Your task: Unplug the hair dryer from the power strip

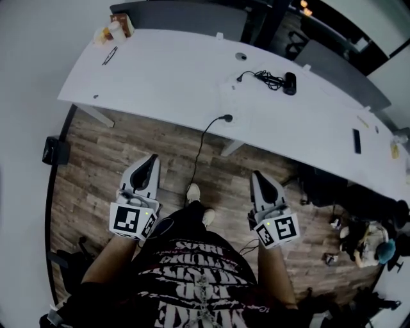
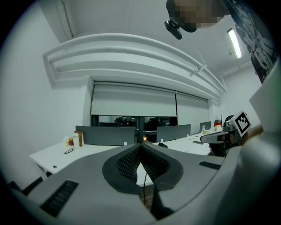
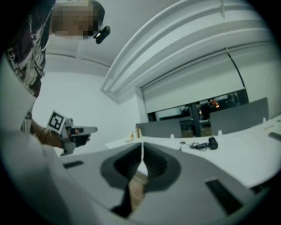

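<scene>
Risk was plain: left gripper and right gripper sat closed on nothing, well apart from the hair dryer on the table, power strip unseen, so I could tug the wrong cable.

Open wooden floor lies between the worktop's near edge and the left hand-held gripper and right hand-held gripper. At the frame's centre a black cable hangs from that edge to the floor, crossing the gap between the two. A slanted leg stands under the edge at left, a second leg at centre. The worktop's middle and left stretch is bare. Right of centre, the hair dryer and its bunched cord take up the surface. Bottles crowd the upper-left end. Grey screens close the far edge. A black box sits on the floor at left, and bags fill the lower right.
</scene>
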The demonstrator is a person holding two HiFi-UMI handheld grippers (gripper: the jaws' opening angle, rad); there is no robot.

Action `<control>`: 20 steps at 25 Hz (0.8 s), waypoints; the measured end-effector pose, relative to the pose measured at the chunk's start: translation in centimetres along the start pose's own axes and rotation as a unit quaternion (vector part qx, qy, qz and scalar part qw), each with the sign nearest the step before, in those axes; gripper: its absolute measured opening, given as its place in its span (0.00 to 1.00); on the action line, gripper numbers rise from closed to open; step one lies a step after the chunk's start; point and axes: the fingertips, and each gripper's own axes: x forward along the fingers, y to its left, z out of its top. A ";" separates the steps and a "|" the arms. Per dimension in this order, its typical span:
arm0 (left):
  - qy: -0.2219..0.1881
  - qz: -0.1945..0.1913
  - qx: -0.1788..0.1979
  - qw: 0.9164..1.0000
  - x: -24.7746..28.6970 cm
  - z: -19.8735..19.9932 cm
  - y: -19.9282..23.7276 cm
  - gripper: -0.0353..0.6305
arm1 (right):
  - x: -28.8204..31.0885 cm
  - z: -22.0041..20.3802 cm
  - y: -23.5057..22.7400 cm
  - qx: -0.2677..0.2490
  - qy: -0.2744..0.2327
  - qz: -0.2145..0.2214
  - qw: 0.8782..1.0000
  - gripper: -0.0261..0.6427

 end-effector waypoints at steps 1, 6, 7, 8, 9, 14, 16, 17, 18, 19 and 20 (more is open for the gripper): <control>0.000 -0.001 -0.006 1.000 0.7 -0.1 0.5 0.09 | 0.7 0.2 -0.1 -0.003 0.003 0.001 1.000 0.09; -0.010 -0.002 -0.021 1.000 4.0 0.5 3.1 0.09 | 4.2 2.6 -1.3 -0.024 0.013 0.001 1.000 0.09; -0.015 -0.002 -0.025 1.000 4.6 0.7 3.8 0.09 | 4.9 3.4 -1.6 -0.027 0.011 0.000 1.000 0.09; -0.020 -0.001 -0.029 0.999 5.3 1.0 4.5 0.09 | 5.5 4.3 -1.9 -0.028 0.006 -0.001 1.000 0.09; -0.026 -0.002 -0.033 0.999 6.1 1.2 5.1 0.09 | 5.9 5.2 -2.3 -0.028 0.000 -0.004 1.000 0.09; -0.043 -0.022 -0.038 0.998 9.3 2.4 5.6 0.09 | 6.0 8.6 -4.7 -0.033 -0.032 -0.041 0.998 0.09; -0.044 -0.033 -0.029 0.998 9.9 2.5 5.2 0.09 | 5.2 8.3 -5.4 -0.030 -0.033 -0.055 0.997 0.09; -0.042 -0.037 -0.028 0.998 10.2 2.4 5.1 0.09 | 4.8 7.9 -5.7 -0.026 -0.032 -0.061 0.997 0.09; -0.038 -0.040 -0.029 0.998 10.4 2.2 5.0 0.09 | 4.5 7.6 -5.9 -0.020 -0.031 -0.068 0.997 0.09; -0.032 -0.043 -0.031 0.998 10.7 1.9 4.9 0.09 | 4.2 7.2 -6.1 -0.014 -0.030 -0.074 0.997 0.09; -0.025 -0.047 -0.032 0.998 11.0 1.5 4.8 0.09 | 3.8 6.9 -6.4 -0.009 -0.030 -0.079 0.996 0.09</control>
